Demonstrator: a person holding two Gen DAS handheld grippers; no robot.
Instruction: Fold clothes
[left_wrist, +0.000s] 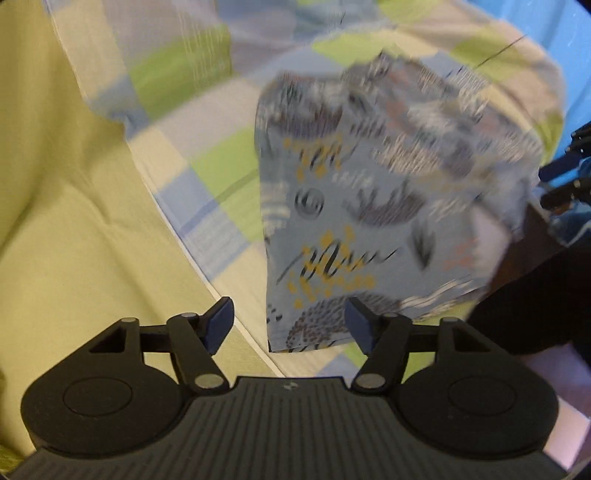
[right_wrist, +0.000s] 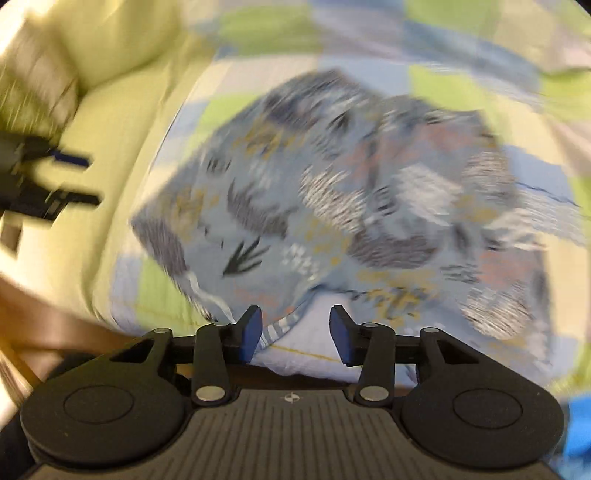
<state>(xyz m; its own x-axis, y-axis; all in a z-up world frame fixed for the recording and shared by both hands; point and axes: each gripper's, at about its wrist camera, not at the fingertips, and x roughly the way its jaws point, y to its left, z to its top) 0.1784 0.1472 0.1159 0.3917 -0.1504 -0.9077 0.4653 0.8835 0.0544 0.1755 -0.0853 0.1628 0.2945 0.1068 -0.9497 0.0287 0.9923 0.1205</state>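
1. A blue patterned garment (left_wrist: 369, 206), printed with grey leaf shapes and yellow dots, is lying on a checked bedspread (left_wrist: 192, 155) of green, blue and cream squares. In the left wrist view it is sitting from the centre toward 2 o'clock; in the right wrist view it is filling the middle.

2. The left gripper (left_wrist: 290, 323) is hovering with its jaws wide apart and nothing between them; the garment's near straight edge is showing just beyond its blue pads.

3. The right gripper (right_wrist: 295, 334) is also standing open and gripping nothing, its pads near a pale inner edge of the cloth at 6 o'clock.

4. The garment is looking partly gathered: one side is showing a straight, folded-looking edge, while the far side is lying bunched and rumpled. Motion blur is hiding the detail, so how many folds are in place cannot be told. As a judgement, it is not yet a tidy, flat packet.

5. The surface is appearing to be a soft bed. A plain yellow-green sheet (left_wrist: 66, 221) is lying at 9 o'clock, and a bright blue strip (left_wrist: 576, 55), perhaps a wall, is showing at 2 o'clock.
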